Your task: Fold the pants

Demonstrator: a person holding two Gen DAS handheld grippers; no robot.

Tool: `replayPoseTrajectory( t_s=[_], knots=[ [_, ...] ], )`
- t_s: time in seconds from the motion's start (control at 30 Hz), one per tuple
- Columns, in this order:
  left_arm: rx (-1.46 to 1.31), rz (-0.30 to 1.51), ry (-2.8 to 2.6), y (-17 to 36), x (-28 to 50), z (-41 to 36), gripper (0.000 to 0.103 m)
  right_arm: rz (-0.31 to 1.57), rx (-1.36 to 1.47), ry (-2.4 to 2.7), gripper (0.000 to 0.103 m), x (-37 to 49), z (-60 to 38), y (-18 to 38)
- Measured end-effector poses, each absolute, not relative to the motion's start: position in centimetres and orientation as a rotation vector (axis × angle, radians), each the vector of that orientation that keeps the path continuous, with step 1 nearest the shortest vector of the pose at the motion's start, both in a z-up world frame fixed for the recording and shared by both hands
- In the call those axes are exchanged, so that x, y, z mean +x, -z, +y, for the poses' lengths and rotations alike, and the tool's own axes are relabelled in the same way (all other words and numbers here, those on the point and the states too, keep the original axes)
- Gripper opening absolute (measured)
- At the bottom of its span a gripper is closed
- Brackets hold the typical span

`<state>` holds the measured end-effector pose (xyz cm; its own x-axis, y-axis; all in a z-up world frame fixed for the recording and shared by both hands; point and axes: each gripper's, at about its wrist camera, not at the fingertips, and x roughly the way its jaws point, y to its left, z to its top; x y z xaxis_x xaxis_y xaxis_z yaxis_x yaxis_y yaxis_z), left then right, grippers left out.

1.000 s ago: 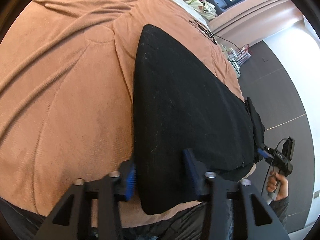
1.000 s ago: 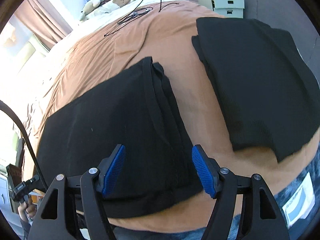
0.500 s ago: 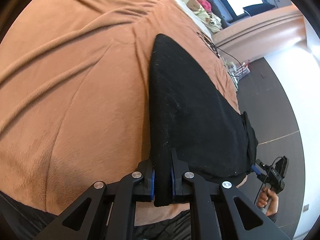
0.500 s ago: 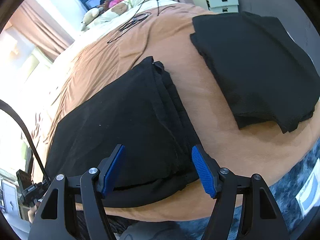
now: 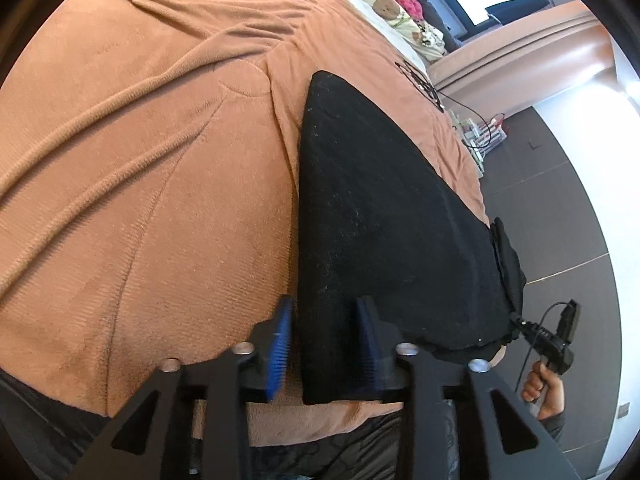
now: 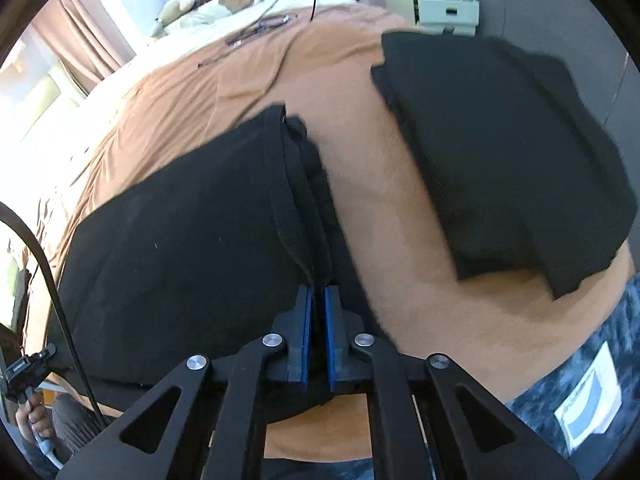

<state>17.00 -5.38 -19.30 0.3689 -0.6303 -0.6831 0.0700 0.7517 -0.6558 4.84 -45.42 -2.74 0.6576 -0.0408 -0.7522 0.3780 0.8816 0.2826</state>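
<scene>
Two black garments lie on the bed, and from my seat the bigger worry sits with the larger one: the pants, spread flat near the bed's front edge, folded lengthwise by the look of the stacked layers along their right side. My right claw is pinched shut on that layered edge. If it has caught only the top layers, I judge the lower ones will sag out when I lift, and the fold will come out skewed.

My left claw is parted, its pads straddling the near corner of the pants without clamping. Lifting now would mean one end rises while the other drags on the bed, and the soft brown cover could bunch with it.

Just to the right, the folded pile lies apart from the pants but close; a wide swing of cloth could knock it open.

Smaller still, the cables far up the bed are well clear.

As for writing, a white and blue label shows at lower right in the right view, too blurred to read. No brand is legible anywhere.
</scene>
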Motion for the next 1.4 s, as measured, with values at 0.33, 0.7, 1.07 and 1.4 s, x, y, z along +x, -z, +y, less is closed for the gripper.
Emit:
replayPoseTrajectory(
  t_s=[0.33,0.7,1.07,1.4],
  knots=[
    [-0.582,1.123,0.510,19.1,17.1,-6.1,0.045,0.828,0.372,0.293,0.000,4.9,-45.2,1.5],
    [-0.620,1.119,0.510,19.2,17.4,-5.8,0.061,0.894,0.382,0.430,0.000,5.4,-47.2,5.5],
    [-0.681,1.126,0.531,20.3,18.1,-5.8,0.061,0.773,0.685,0.309,0.001,1.3,-48.5,6.4],
    [-0.664,1.128,0.566,20.0,20.6,-6.0,0.055,0.644,0.909,0.158,0.073,-1.2,-47.8,7.3]
  ],
)
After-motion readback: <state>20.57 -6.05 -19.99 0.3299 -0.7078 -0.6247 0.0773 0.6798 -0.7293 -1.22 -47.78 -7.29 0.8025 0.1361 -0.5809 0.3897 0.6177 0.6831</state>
